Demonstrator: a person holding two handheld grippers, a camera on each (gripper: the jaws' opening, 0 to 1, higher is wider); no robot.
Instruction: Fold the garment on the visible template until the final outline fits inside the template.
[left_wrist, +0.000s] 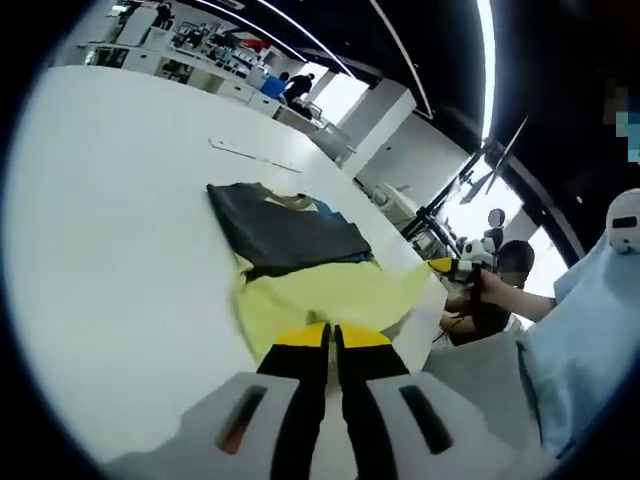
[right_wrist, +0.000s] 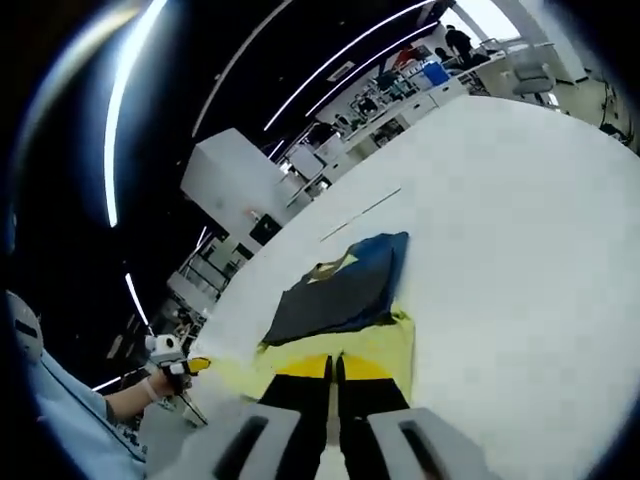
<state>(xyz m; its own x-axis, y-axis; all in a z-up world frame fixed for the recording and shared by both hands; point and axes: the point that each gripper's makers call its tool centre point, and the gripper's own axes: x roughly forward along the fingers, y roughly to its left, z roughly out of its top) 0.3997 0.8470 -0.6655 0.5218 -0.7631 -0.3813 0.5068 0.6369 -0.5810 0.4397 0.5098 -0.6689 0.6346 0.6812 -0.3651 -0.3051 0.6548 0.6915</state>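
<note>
Yellow template (left_wrist: 330, 295) lies on the white tabletop (left_wrist: 120, 250) with the dark garment (left_wrist: 290, 235) folded over its far part, seemingly nearly within its outline, while left hand-held gripper (left_wrist: 331, 340) and right hand-held gripper (right_wrist: 333, 372) hover closed, empty, at its near edge.

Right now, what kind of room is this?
Probably an open-plan lab or workshop: a big white table, rows of cluttered workbenches behind it, and long ceiling light strips.
</note>
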